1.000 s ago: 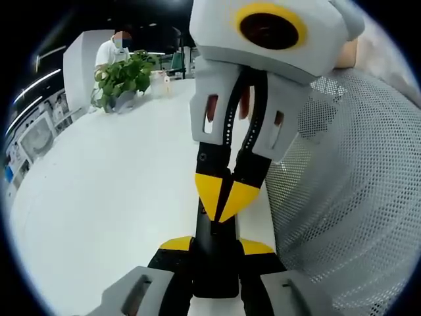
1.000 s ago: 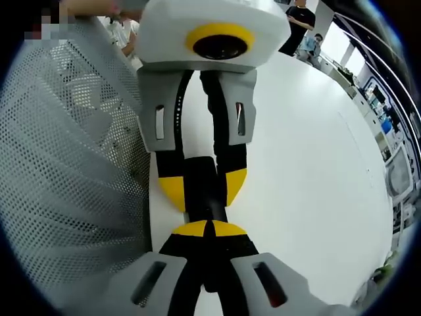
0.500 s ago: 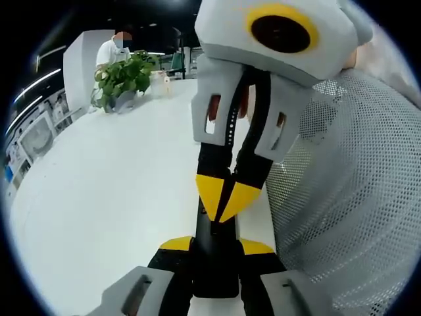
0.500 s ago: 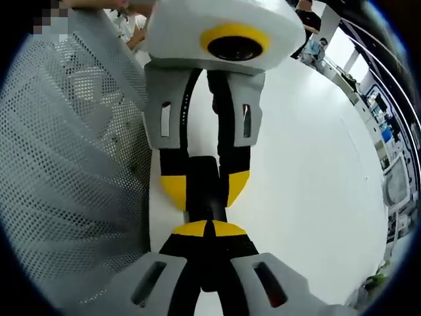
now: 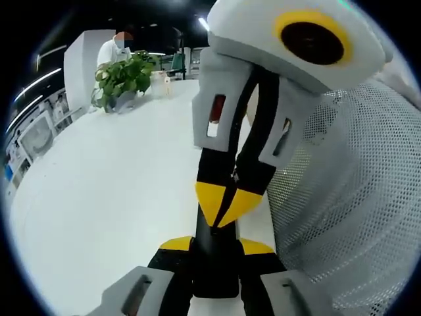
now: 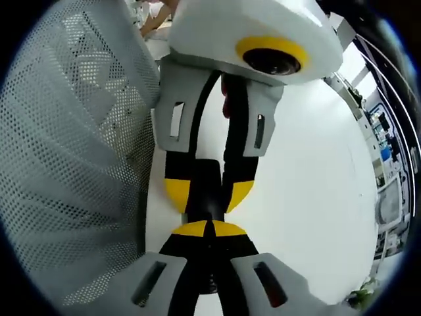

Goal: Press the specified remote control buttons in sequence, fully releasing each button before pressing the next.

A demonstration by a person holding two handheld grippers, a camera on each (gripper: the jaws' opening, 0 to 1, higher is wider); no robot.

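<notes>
A black remote lies lengthwise between my left gripper's yellow-tipped jaws, which are shut on its sides. My right gripper comes down from above with its yellow tips closed together, resting on the remote's top face just ahead of the left jaws. In the right gripper view my right gripper shows the same shut tips against the remote. Facing it, the left gripper clamps the remote from both sides. The buttons are hidden under the tips.
A white table stretches away to the left, with a potted green plant at its far edge and a person standing behind it. A white mesh sleeve bulks along the right; the mesh sleeve also lines the left.
The right gripper's body has leaned over to the right above the remote, while its tips stay on the same spot. The left gripper keeps its hold and has not moved.
</notes>
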